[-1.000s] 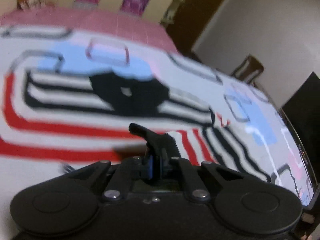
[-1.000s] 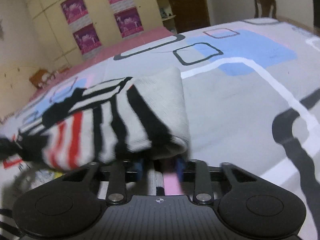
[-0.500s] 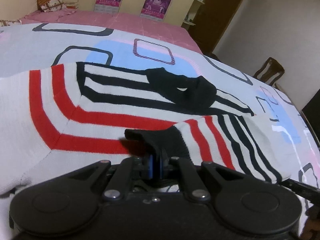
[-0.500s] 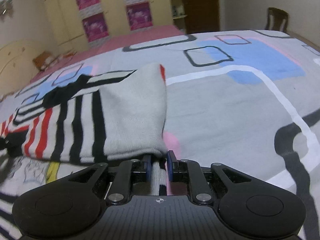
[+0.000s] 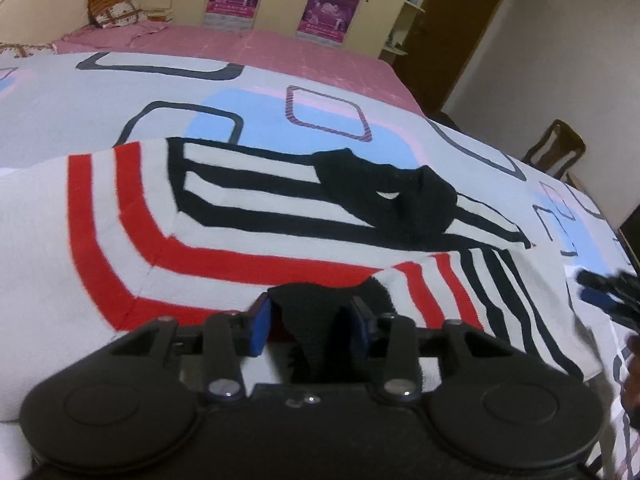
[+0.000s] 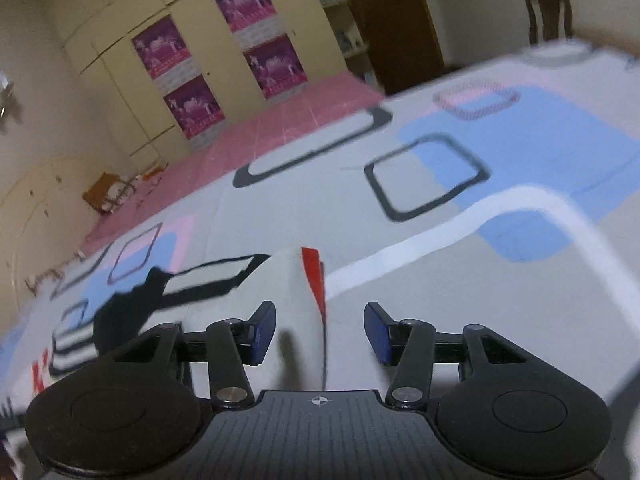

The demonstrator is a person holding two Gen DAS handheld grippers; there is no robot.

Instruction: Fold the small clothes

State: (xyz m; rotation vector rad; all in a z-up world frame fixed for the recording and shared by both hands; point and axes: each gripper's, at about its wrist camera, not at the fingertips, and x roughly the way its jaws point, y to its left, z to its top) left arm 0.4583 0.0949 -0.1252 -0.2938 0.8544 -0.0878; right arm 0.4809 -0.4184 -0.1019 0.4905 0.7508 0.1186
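The left gripper (image 5: 308, 320) has just been opening; its blue pads (image 5: 259, 327) stand a little apart with the black cuff (image 5: 316, 320) of a striped sweater (image 5: 224, 240) lying loosely between them, no longer pinched flat. Whether the right-hand pad touches the knit cannot be told. The sweater, white with red and black bands, lies spread on the bedspread (image 5: 80, 108) just ahead of this gripper, and its black collar (image 5: 392, 200) sits farther ahead and slightly to the right. The folded sleeve with thin stripes runs off to the gripper's right.

The right gripper (image 6: 320, 334) has also just been opening, and its jaws stand fairly wide. A white fold of the same sweater, edged with a red stripe (image 6: 314, 276), lies between and just beyond the pads, touching neither. The black collar shows ahead and to this gripper's left, blurred. In the left wrist view the right gripper's fingertips appear at the far right edge, beside the sweater's folded hem.

Beyond both grippers the bedspread shows grey, blue and pink squares, then a pink sheet (image 5: 248, 44), and cupboards with purple posters (image 5: 330, 12). No container is in view.
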